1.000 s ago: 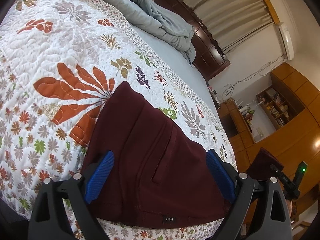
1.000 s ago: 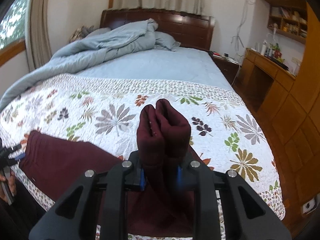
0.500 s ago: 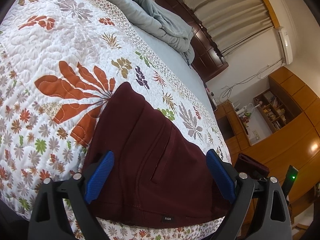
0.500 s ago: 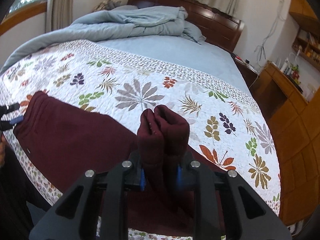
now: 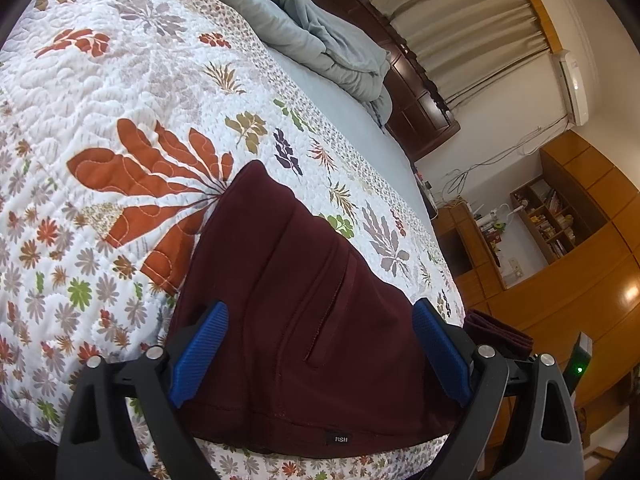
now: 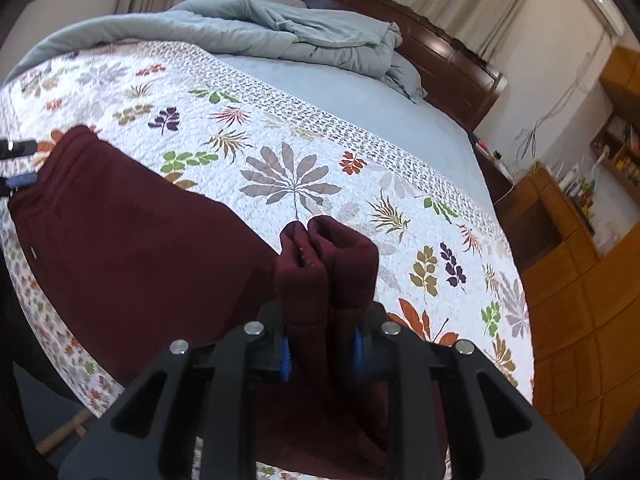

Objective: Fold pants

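Dark maroon pants [image 5: 304, 300] lie on a floral quilt [image 5: 120, 100], waistband end near me in the left wrist view. My left gripper [image 5: 320, 354] is open, its blue pads on either side of the waistband end just above the cloth. My right gripper [image 6: 322, 350] is shut on the bunched leg ends [image 6: 328, 264] and holds them up over the rest of the pants [image 6: 132, 236]. The left gripper shows at the far left edge of the right wrist view [image 6: 18, 160]. The held leg ends and right gripper show at the right of the left wrist view [image 5: 500, 332].
A rumpled grey-blue duvet [image 6: 280, 28] lies at the head of the bed by a dark wooden headboard [image 6: 452, 68]. Wooden cabinets and shelves [image 6: 580, 220] stand along the bed's right side. The quilt's near edge [image 6: 52, 344] drops to the floor.
My right gripper has carried the leg ends leftward, toward the waistband end, and tilted. The left gripper has stayed open over the waistband end, shifting only slightly.
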Demonstrator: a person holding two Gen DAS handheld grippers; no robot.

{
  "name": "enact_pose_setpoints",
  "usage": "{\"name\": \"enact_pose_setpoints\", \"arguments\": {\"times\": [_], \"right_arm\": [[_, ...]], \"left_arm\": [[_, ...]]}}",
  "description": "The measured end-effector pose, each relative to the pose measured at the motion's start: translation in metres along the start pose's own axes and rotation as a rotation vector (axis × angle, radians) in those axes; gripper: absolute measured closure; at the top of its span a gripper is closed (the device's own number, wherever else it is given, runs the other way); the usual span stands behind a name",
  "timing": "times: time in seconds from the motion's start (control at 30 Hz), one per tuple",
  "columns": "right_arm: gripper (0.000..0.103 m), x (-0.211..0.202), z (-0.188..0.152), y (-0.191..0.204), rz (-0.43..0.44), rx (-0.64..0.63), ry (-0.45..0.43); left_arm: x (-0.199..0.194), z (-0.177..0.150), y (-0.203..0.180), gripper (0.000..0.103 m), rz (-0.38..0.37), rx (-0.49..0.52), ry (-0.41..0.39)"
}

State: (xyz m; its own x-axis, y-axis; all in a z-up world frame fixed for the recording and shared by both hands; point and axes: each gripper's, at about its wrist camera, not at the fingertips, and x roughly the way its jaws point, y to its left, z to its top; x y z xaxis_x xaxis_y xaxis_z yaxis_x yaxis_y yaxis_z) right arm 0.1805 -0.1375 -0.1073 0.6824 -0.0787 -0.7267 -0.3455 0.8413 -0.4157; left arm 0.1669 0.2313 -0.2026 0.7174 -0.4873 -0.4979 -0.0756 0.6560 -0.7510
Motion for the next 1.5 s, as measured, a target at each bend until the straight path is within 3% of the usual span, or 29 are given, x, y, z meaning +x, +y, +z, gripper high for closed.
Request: {"name": "enact_pose_setpoints", "arguments": {"times": [0.23, 0.37, 0.57, 0.8, 0.9, 0.97, 1.03, 1.13, 1.3, 1.4, 1.5], "right_arm": [[0.081, 0.01, -0.009, 0.029, -0.103, -0.159, 0.005], [0.081, 0.018, -0.032, 0.07, -0.229, -0.378, -0.023], [0.08, 0.035, -0.07, 0.113, -0.342, -0.637, -0.055], [0.078, 0.047, -0.079, 0.118, -0.382, -0.715, -0.062], [0.066, 0.047, -0.084, 0.121, -0.37, -0.736, -0.067], [0.052, 0.043, -0.087, 0.126, -0.356, -0.748, -0.075], [0.049, 0.034, -0.088, 0.127, -0.341, -0.745, -0.085], [0.047, 0.012, -0.084, 0.124, -0.278, -0.694, -0.087], [0.047, -0.041, -0.066, 0.085, 0.077, -0.349, -0.038], [0.047, -0.049, -0.065, -0.001, 0.171, -0.025, 0.01], [0.057, -0.029, -0.088, -0.098, 0.186, 0.279, 0.094]], "left_arm": [[0.001, 0.0, 0.0, 0.009, -0.002, -0.007, -0.002], [0.0, 0.0, 0.0, 0.009, -0.006, -0.012, -0.004], [-0.003, 0.0, 0.004, 0.009, -0.012, -0.017, -0.004], [-0.004, 0.001, 0.004, 0.009, -0.011, -0.017, -0.003], [-0.004, 0.001, 0.004, 0.009, -0.011, -0.017, -0.002], [-0.004, 0.001, 0.004, 0.009, -0.011, -0.017, -0.002], [-0.004, 0.0, 0.004, 0.009, -0.011, -0.017, -0.003], [-0.004, 0.001, 0.005, 0.009, -0.009, -0.016, -0.001], [-0.008, 0.0, 0.0, 0.009, 0.019, 0.008, -0.018], [-0.016, -0.007, -0.036, 0.009, 0.073, 0.151, -0.051], [-0.014, -0.027, -0.088, 0.009, 0.007, 0.247, -0.024]]}}
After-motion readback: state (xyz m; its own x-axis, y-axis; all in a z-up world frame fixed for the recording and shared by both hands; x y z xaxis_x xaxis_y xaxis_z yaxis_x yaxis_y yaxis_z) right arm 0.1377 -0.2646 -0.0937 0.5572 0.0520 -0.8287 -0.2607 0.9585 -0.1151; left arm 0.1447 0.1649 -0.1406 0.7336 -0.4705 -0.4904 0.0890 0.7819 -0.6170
